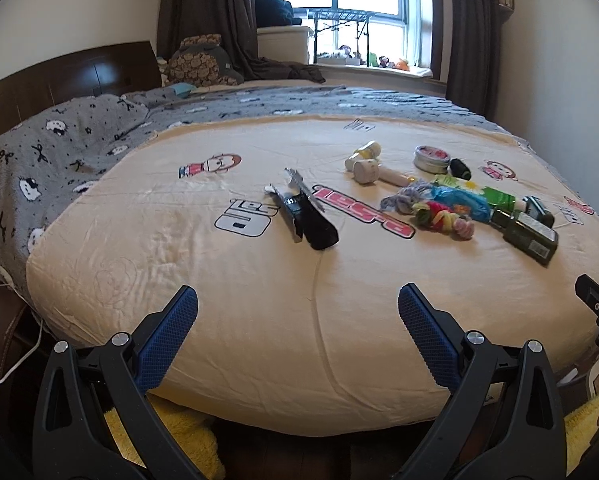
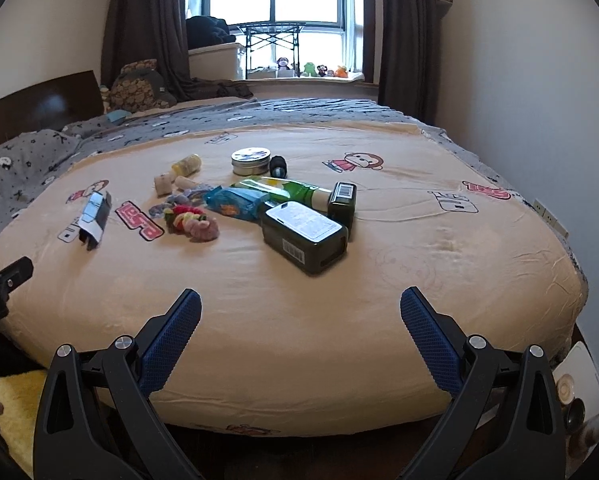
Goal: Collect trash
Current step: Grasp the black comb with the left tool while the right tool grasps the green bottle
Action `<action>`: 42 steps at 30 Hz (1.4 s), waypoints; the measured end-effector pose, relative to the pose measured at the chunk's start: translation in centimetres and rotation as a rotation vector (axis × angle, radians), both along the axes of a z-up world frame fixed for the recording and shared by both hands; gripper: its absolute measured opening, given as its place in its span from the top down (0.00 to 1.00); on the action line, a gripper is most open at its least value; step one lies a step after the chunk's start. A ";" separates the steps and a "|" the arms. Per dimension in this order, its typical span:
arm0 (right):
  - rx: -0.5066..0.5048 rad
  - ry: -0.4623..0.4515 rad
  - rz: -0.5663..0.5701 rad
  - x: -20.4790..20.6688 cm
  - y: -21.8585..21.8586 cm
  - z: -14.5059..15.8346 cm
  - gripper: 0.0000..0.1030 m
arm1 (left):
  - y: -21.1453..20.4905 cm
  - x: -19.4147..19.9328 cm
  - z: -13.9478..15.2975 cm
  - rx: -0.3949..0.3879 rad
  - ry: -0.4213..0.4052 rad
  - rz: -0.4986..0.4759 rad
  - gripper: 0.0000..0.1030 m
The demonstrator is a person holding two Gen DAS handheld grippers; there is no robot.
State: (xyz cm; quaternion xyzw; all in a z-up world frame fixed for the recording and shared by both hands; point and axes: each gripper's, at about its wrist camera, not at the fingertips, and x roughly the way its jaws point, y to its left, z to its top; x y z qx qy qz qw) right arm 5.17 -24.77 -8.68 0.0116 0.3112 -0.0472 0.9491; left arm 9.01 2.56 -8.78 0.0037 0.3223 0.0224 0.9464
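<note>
The bed [image 2: 479,264] was seen ahead of both grippers, with the clutter spread over its cream blanket; no trash container was visible in either view.

Right gripper [image 2: 300,308]: jaws spread wide, nothing held, parked at the near bed edge. The dark green box [image 2: 305,236] was found straight ahead and slightly left of its centreline, nearest of all items, long axis running diagonally away to the upper left. A second dark box [image 2: 342,202] was lying just behind it, touching or nearly so. The green tube [image 2: 287,190] and blue wrapper [image 2: 235,203] were further ahead-left, and the hair ties [image 2: 191,220] left again.

Left gripper [image 1: 298,306]: also spread, empty. The opened black-and-silver carton [image 1: 305,216] was lying ahead, about on its centreline, long axis pointing away and slightly left. The main pile was well off to its right.

Judged: the right gripper was nearer to the green box and pile, the left to the flattened carton. The carton looked like the clearest trash; a left-gripper reach straight forward was expected, jaws closing across the short axis.
</note>
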 end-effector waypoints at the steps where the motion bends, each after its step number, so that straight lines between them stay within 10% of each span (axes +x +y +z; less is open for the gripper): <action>1: 0.003 0.009 -0.002 0.5 -0.2 -0.3 0.03 | 0.2 0.6 -0.3 -0.011 0.009 -0.006 0.08; 16: 0.146 0.091 0.046 9.6 -3.7 -3.3 0.04 | -0.6 11.3 -1.8 -0.009 0.102 0.005 0.11; 28: 0.163 0.139 0.213 10.9 -0.2 -3.3 0.31 | 1.4 16.7 -4.3 -0.048 0.172 0.073 0.27; 42: 0.113 0.165 0.212 16.9 0.8 -3.7 0.25 | 2.1 18.6 -4.9 -0.056 0.191 0.002 0.70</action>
